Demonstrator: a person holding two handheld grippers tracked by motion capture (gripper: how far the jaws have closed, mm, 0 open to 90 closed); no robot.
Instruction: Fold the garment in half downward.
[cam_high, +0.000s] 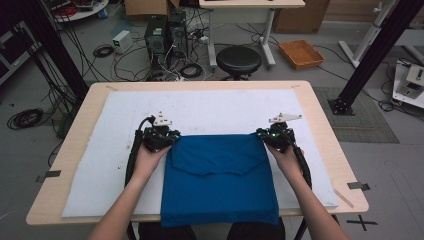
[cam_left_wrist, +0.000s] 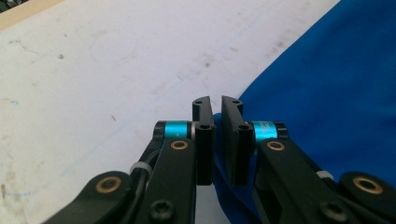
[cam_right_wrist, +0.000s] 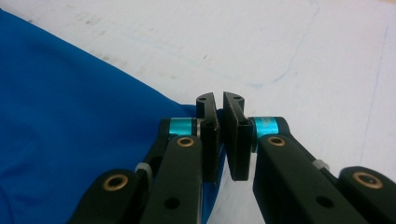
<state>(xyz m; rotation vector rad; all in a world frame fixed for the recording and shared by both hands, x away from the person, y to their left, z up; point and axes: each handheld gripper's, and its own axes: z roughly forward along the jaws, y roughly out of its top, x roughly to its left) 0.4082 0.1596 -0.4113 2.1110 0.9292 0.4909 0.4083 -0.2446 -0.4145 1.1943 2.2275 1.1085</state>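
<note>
Both the left gripper (cam_high: 165, 136) and the right gripper (cam_high: 270, 135) have their jaws pinched nearly closed on the blue cloth's (cam_high: 220, 180) far corners; its near edge overhangs the bench (cam_high: 320, 105), with the white mat (cam_high: 215, 107) open beyond.

Folded blue cloth (cam_high: 220, 180) cut off at bottom edge past wooden table (cam_high: 320, 115); corners hidden inside both grippers' jaws.
</note>
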